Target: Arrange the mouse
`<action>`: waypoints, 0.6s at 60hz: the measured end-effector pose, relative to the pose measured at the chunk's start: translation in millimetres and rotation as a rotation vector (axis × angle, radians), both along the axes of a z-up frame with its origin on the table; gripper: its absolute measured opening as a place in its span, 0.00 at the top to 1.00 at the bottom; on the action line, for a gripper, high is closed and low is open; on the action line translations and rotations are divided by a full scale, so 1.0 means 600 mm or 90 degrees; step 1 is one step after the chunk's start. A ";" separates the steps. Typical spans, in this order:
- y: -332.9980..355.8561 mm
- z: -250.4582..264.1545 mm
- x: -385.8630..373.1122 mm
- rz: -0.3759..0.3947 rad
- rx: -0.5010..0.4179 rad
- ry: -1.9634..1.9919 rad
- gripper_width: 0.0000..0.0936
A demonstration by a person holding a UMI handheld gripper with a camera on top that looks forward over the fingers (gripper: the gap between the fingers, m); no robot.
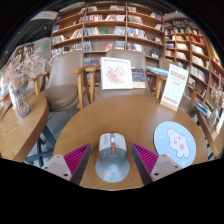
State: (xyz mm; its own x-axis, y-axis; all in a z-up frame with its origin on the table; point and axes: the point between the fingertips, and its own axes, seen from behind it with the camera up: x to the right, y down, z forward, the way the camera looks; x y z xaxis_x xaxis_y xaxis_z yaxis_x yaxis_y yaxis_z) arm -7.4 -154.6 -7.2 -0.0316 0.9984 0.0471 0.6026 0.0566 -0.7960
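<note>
**Ana:** Bookshelves (pixel 110 30) line the whole back of the room, and nearer in stands a round wooden worktop (pixel 95 120) with a chair (pixel 88 82) beyond it. Where's the mouse relative to the claw?

**Ben:** The mouse (pixel 112 157) sits right between the two fingers of the claw (pixel 112 160), on the worktop's near edge. It's grey, and its long axis runs straight ahead, in line with the fingers, so each finger faces one of its long sides.

**Ana:** Is the claw gripping it?

**Ben:** I'd say not. The fingers stand wide apart, and I can see a strip of wood between the mouse and each pink pad (pixel 75 158). The mouse looks to be resting on the worktop under its own weight.

**Ana:** What else lies near the mouse?

**Ben:** A round, pale blue mat (pixel 173 142) with a printed figure lies ahead of the mouse and off to its right, well apart from it. Farther beyond the mouse, a picture card (pixel 116 72) stands upright past the worktop's far edge, and a leaflet stand (pixel 175 86) stands to the right of that.

**Ana:** So the next move?

**Ben:** My guess: close squarely on the mouse's sides, since it's already centred, then carry it forward and right toward the mat, if that's where it belongs.
</note>
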 end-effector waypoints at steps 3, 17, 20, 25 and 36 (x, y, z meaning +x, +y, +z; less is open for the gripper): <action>-0.002 -0.002 0.000 0.003 -0.003 -0.003 0.10; 0.003 -0.009 -0.002 0.011 -0.014 -0.017 0.52; 0.001 -0.001 -0.002 0.010 -0.014 -0.009 0.52; 0.007 0.020 0.003 0.009 -0.024 -0.005 0.53; 0.078 0.138 -0.006 0.012 -0.032 0.056 0.53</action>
State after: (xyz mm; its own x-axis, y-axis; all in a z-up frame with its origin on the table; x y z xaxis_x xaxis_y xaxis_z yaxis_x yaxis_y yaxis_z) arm -11.2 -107.7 75.5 -0.0489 0.9988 0.0005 0.5294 0.0263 -0.8480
